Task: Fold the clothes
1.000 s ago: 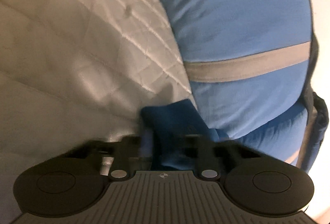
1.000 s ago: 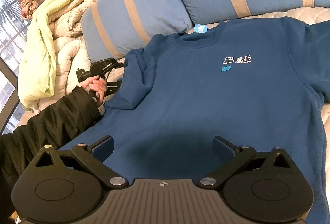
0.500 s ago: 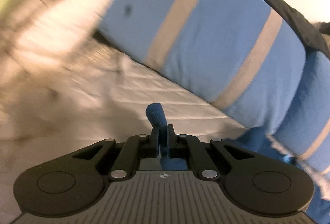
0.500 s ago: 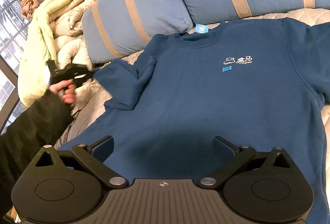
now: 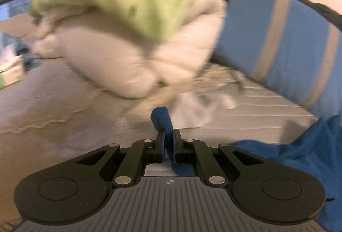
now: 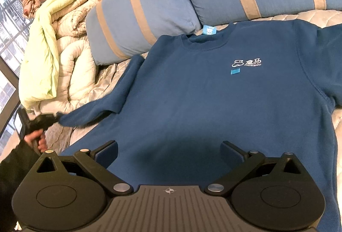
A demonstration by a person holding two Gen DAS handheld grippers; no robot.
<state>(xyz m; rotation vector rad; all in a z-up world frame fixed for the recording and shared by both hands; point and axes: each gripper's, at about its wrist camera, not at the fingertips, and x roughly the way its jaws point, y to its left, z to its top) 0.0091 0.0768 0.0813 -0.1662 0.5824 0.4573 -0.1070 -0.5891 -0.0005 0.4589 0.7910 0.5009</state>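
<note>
Between my left gripper's point(image 5: 168, 135) clamped jaws sits the sweatshirt point(image 6: 213, 93) cuff point(image 5: 161, 119); my right gripper's point(image 6: 170, 151) jaws stand apart above its hem.

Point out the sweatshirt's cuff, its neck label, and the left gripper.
cuff point(image 5: 161, 119), left wrist view, ribbed end sticking out past the shut jaws.
neck label point(image 6: 209, 30), right wrist view, middle of the light blue tag.
left gripper point(image 5: 168, 135), left wrist view, between the fingertips pinching the cuff.

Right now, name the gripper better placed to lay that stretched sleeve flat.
Left. The left gripper is shut on the sleeve cuff; the right gripper is open over the sweatshirt body.
</note>
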